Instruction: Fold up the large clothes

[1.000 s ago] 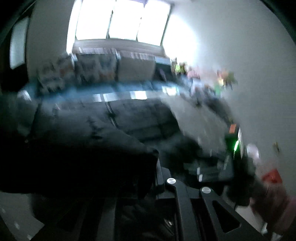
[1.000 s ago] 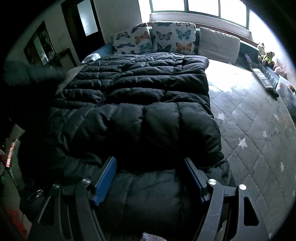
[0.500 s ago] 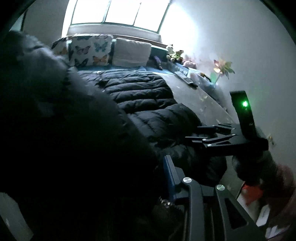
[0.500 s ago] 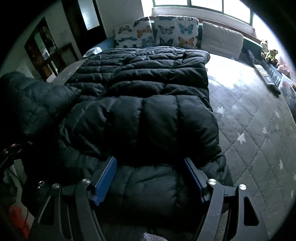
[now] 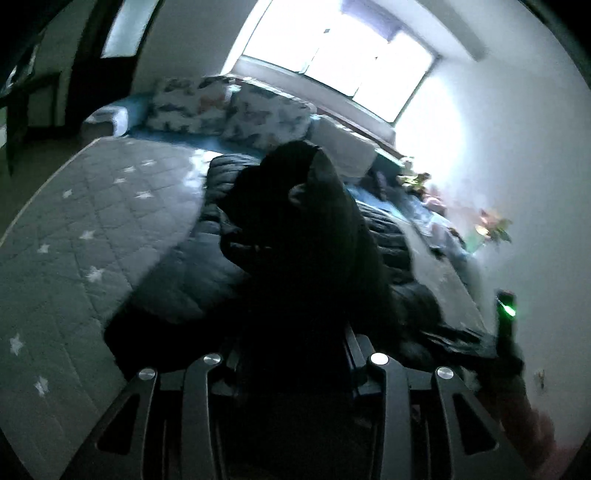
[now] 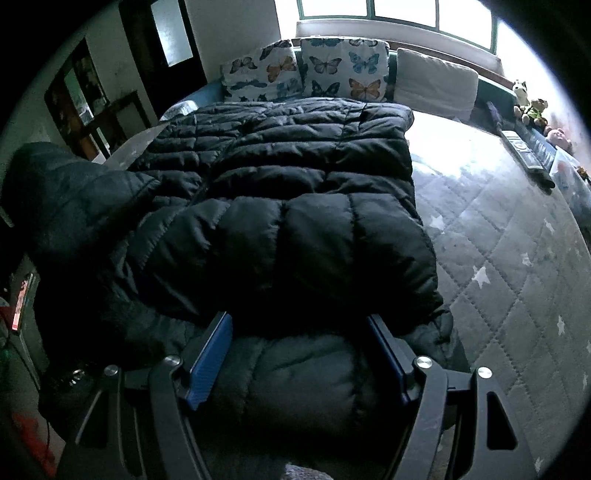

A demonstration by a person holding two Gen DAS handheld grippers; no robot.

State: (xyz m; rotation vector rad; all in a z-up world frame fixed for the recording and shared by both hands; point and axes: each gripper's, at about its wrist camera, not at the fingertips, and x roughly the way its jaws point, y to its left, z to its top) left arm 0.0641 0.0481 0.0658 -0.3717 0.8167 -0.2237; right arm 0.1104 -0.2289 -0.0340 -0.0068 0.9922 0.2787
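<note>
Right wrist: right hand-held gripper (image 6: 299,354) spread around black puffer jacket (image 6: 280,206); left hand-held gripper (image 5: 291,354) pinching jacket.

Each camera sat just behind its tool, looking forward along the fingers from low over the bed's foot. Both faced the window (image 6: 399,14) and butterfly pillows (image 6: 306,70) at the far end. The black puffer jacket (image 6: 295,206) filled both views close up, and the starred mattress (image 5: 74,236) appeared in both.
</note>
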